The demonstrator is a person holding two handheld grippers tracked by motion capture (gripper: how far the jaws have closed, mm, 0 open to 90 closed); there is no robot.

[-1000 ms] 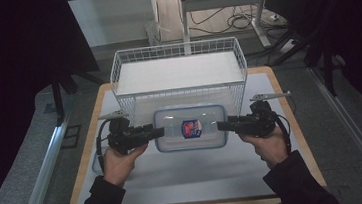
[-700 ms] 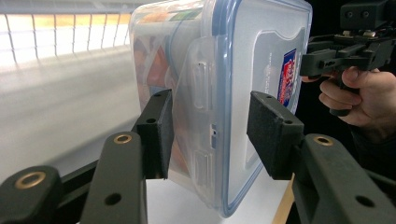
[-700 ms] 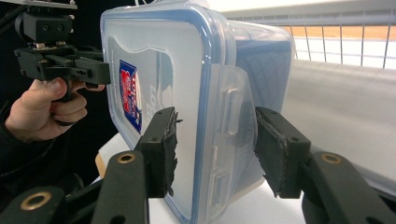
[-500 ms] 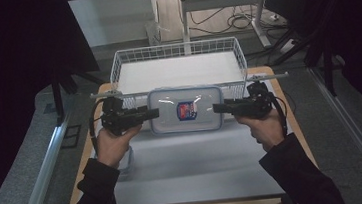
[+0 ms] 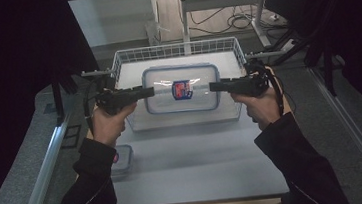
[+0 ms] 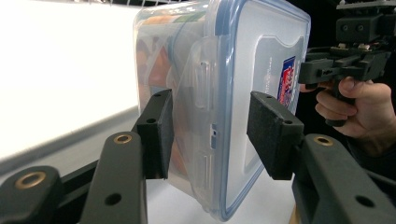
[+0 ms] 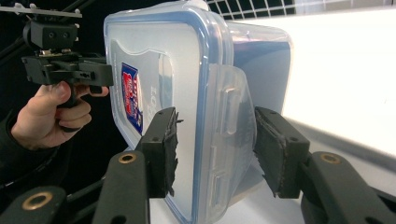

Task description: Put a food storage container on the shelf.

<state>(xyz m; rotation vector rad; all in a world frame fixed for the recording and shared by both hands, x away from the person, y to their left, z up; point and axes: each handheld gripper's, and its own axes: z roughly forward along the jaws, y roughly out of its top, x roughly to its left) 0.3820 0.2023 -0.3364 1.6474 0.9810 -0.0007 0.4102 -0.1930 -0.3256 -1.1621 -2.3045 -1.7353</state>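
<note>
A clear plastic container (image 5: 182,89) with a blue-rimmed lid and a red-and-blue label hangs level in the air over the front part of the white wire basket (image 5: 174,47). My left gripper (image 5: 150,91) is shut on its left end and my right gripper (image 5: 212,86) on its right end. In the left gripper view the jaws (image 6: 210,126) straddle the container's (image 6: 224,70) latch flap, one pad on the body, one on the lid. The right gripper view has its jaws (image 7: 215,135) clamped likewise on the container (image 7: 187,70). Orange contents show faintly through the wall.
A smaller lidded container (image 5: 121,158) lies on the white mat (image 5: 200,170) by my left forearm. The basket stands at the table's far side. Metal rails run along both table sides, with cables on the floor behind.
Both hands have raised the container off the mat and carried it away from me; it now hangs over the basket instead of in front of it.
</note>
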